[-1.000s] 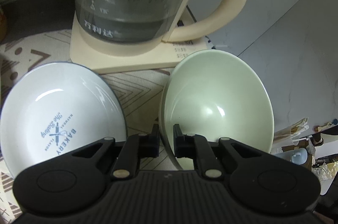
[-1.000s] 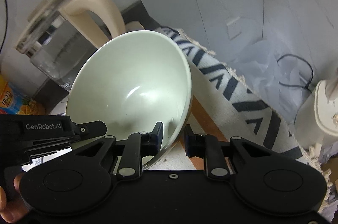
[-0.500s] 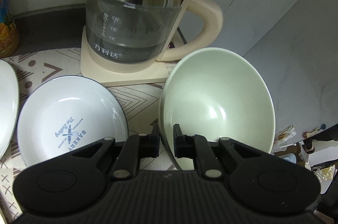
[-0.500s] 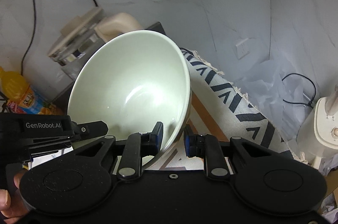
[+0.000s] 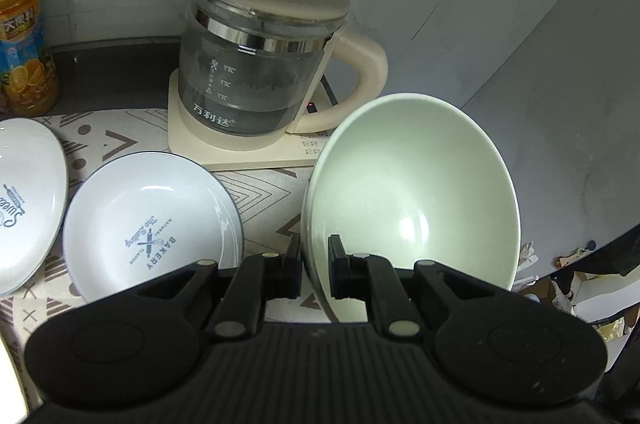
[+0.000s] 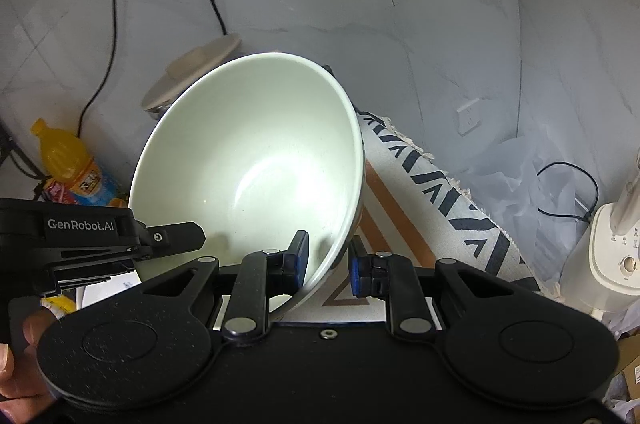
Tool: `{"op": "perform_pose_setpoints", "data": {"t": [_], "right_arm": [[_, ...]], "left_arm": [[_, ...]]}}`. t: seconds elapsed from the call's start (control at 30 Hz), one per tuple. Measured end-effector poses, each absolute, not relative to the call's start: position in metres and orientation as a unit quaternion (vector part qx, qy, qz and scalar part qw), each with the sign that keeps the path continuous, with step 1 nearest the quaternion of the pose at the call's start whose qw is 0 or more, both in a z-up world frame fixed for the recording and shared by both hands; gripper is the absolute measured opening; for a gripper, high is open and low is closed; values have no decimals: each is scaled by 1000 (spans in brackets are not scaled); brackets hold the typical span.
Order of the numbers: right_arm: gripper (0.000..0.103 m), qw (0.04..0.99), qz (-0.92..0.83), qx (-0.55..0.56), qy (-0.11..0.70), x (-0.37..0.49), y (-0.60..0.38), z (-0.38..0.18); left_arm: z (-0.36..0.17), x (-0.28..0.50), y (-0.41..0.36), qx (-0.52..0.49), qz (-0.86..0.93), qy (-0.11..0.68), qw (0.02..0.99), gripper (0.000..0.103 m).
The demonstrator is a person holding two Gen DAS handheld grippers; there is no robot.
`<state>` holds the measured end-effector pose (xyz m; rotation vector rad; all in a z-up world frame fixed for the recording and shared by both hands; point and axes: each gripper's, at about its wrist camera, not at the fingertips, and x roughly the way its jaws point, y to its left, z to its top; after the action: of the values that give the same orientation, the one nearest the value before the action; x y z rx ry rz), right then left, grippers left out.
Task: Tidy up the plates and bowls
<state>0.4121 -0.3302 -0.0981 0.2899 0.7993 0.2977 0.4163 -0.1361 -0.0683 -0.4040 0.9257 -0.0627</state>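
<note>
Now the pale green bowl (image 5: 412, 192) fills the lower right of my left view, tilted and clear of the patterned mat (image 5: 260, 192), my left gripper (image 5: 314, 270) pinched on its near rim and my right gripper (image 6: 328, 264) clamped on the rim of a bowl at the centre of its own view. I judge I should level it and carry it clear of the glass kettle (image 5: 260, 72) before setting it down beside the white Bakery plate (image 5: 152, 228). Compared with a second ago, kettle and plate have shrunk, and an orange juice bottle (image 5: 20, 24) and a second white plate (image 5: 28, 204) have appeared at left.
</note>
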Motion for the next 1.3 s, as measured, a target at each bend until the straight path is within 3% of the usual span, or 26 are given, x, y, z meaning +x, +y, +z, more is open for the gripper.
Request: {"op": "perform_pose_setpoints", "data": {"t": [0.53,1.3], "right_arm": [[21,903,178,122,372,369,-325,-79],[21,882,238,34,406,324,-293,-87]], "left_arm": [[-40,361,-128,-192,-20,423,885,11],[-51,297,-101,-212,2,440,872,11]]}}
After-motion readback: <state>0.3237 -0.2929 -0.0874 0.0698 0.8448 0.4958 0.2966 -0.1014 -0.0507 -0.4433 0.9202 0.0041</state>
